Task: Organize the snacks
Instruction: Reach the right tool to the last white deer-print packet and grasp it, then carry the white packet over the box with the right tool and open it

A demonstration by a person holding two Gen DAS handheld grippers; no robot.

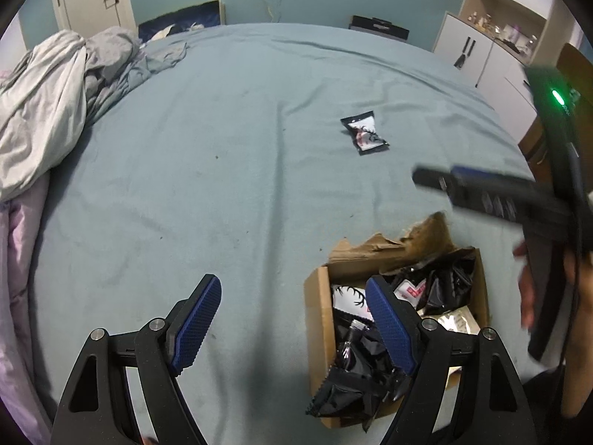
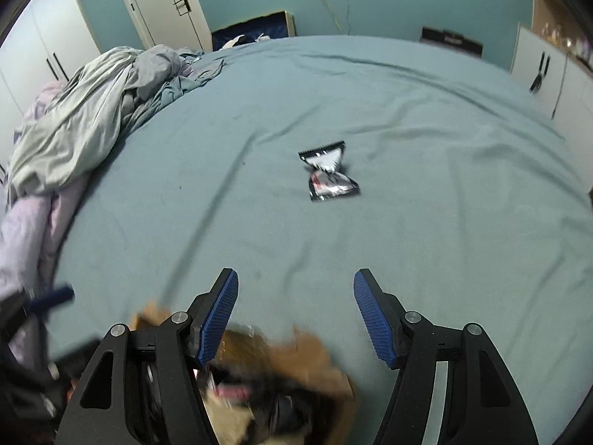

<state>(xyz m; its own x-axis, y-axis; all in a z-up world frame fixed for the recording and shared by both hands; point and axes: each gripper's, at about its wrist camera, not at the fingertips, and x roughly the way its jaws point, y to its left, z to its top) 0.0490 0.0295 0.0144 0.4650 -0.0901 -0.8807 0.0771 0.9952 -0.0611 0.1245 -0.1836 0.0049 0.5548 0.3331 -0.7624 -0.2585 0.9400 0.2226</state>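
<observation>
**Last loose packet lies straight ahead of the right hand-held gripper**

One small black-and-white foil snack packet (image 2: 329,175) lies alone on the blue-grey bed sheet (image 2: 444,222), out in the middle of the bed. Seen along the right hand-held gripper (image 2: 294,315), it sits dead ahead and a little beyond the fingertips, apart from them, with bare sheet between. Its long axis runs slightly askew to the line the fingers point along, with the serrated top edge at the far end and the crumpled end nearer the fingers.

The right hand-held gripper has its blue-padded jaws standing well apart with nothing between them. It is plainly the nearer one: from the left wrist view it (image 1: 435,180) reaches out past the torn brown cardboard box (image 1: 320,319) towards the packet (image 1: 365,132).

The left hand-held gripper (image 1: 292,326) hangs back by the box, jaws wide and empty, one finger (image 1: 391,328) over the black packets already heaped inside.

I'd judge the coming move to be a short forward reach by the right hand, and the jaws look wide enough to straddle the packet across its pinched waist.
</observation>
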